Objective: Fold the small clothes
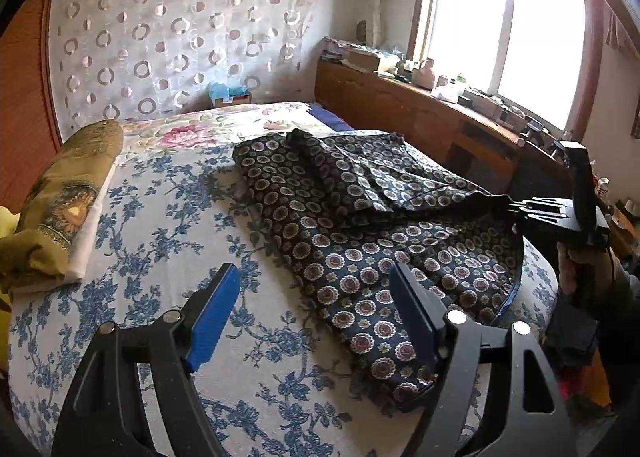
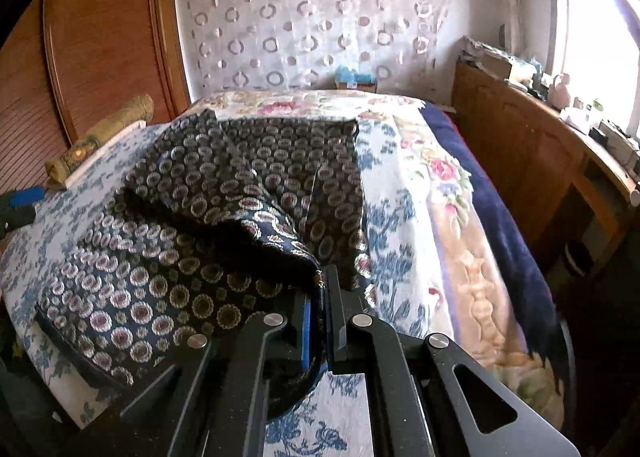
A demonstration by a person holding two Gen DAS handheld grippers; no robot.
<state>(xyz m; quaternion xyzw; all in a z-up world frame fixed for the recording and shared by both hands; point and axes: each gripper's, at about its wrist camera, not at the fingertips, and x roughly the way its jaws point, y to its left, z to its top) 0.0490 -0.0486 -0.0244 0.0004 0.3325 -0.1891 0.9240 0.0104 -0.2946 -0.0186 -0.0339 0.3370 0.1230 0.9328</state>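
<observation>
Left wrist view: a folded olive cloth (image 1: 60,213) is seen set aside at the left edge of the bed (image 1: 168,217), probably to keep the middle free for folding. The left gripper (image 1: 316,317) is held open and empty above the blue-flowered cover, its right finger over the near corner of the dark medallion-print garment (image 1: 360,225), which is spread across the bed's middle. At the right, the right gripper (image 2: 318,297) is clamped on the garment's edge, which is lifted, seemingly for folding over.

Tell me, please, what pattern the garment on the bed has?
Dark navy garment with round flower medallions, clearest in the left wrist view.
</observation>
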